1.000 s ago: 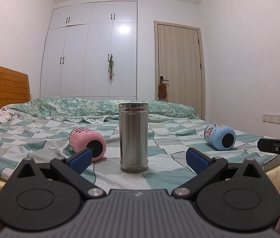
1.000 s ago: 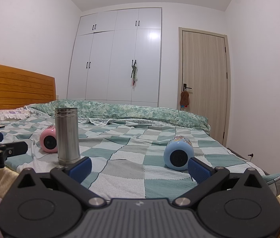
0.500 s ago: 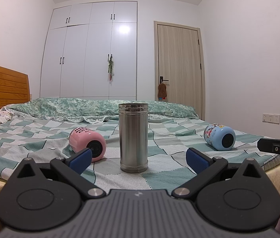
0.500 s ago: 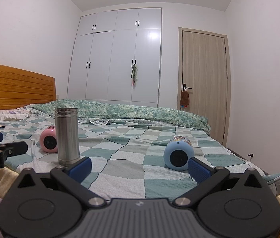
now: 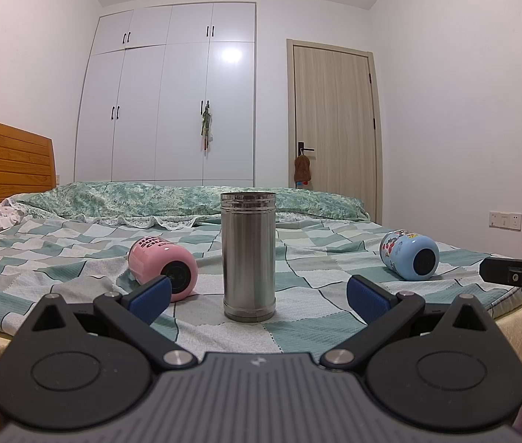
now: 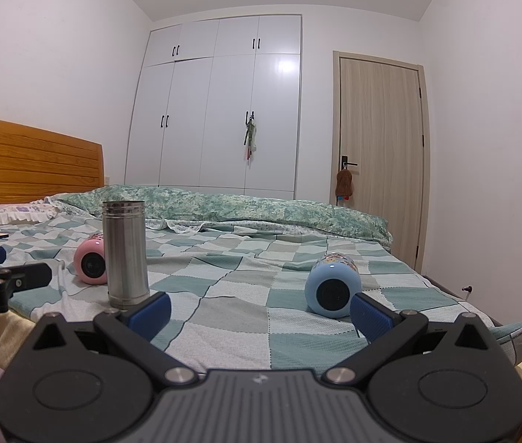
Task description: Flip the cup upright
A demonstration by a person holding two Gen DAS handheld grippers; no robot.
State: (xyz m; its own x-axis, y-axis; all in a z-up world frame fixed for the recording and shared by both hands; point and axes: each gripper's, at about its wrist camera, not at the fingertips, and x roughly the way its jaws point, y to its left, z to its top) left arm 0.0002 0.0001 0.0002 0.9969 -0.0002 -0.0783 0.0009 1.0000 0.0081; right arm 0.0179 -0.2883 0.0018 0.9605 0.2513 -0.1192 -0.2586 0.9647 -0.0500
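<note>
A steel cup [image 5: 249, 255] stands upright on the checked bed cover, straight ahead of my open, empty left gripper [image 5: 259, 297]. A pink cup [image 5: 163, 265] lies on its side to the left of it, base toward me. A blue cup [image 5: 409, 254] lies on its side at the right, base toward me. In the right wrist view the blue cup [image 6: 332, 283] lies just beyond my open, empty right gripper [image 6: 261, 310], close to its right finger. The steel cup [image 6: 125, 254] and the pink cup [image 6: 90, 264] stand to the left there.
The bed [image 5: 58, 258] has a wooden headboard [image 5: 6, 170] at the left and a rolled green quilt [image 5: 187, 201] along the far side. A white wardrobe [image 5: 172, 96] and a wooden door [image 5: 333, 125] stand behind. The bed's near edge lies under both grippers.
</note>
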